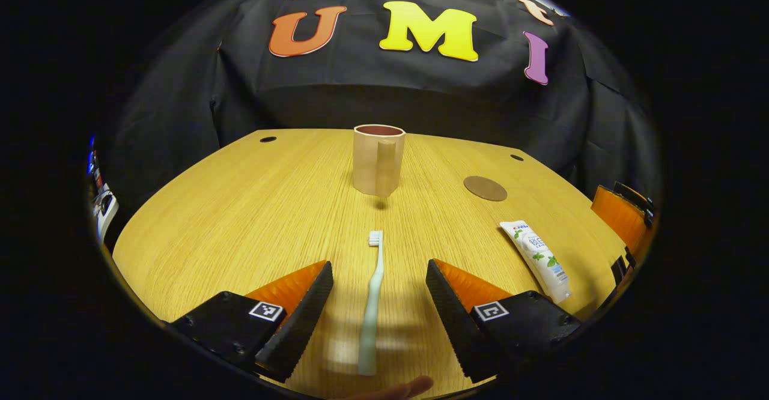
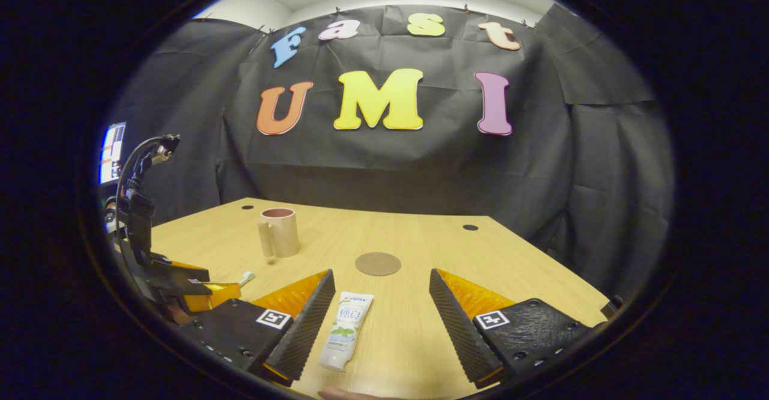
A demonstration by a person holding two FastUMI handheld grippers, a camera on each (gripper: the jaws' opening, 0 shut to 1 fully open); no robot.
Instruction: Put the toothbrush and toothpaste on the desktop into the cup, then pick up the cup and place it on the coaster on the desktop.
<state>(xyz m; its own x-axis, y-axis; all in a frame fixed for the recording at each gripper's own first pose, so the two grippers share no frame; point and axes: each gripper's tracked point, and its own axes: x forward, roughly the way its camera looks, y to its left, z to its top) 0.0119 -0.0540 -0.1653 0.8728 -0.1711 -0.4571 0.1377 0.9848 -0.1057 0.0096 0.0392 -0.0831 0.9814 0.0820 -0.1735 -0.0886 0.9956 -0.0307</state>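
Note:
A pale green toothbrush lies on the wooden table, bristles pointing away, between the spread fingers of my open left gripper, touched by neither. Beyond it stands a beige cup with its handle facing me. A brown round coaster lies to the cup's right, and a white toothpaste tube rests near the right edge. In the right gripper view the toothpaste tube lies between the fingers of my open right gripper, nearer the left finger. The cup, the coaster and the toothbrush head lie farther off.
The left gripper and its mount show at the left of the right gripper view. An orange part of the right gripper shows at the left gripper view's right edge. Dark cable holes sit near the table's far corners.

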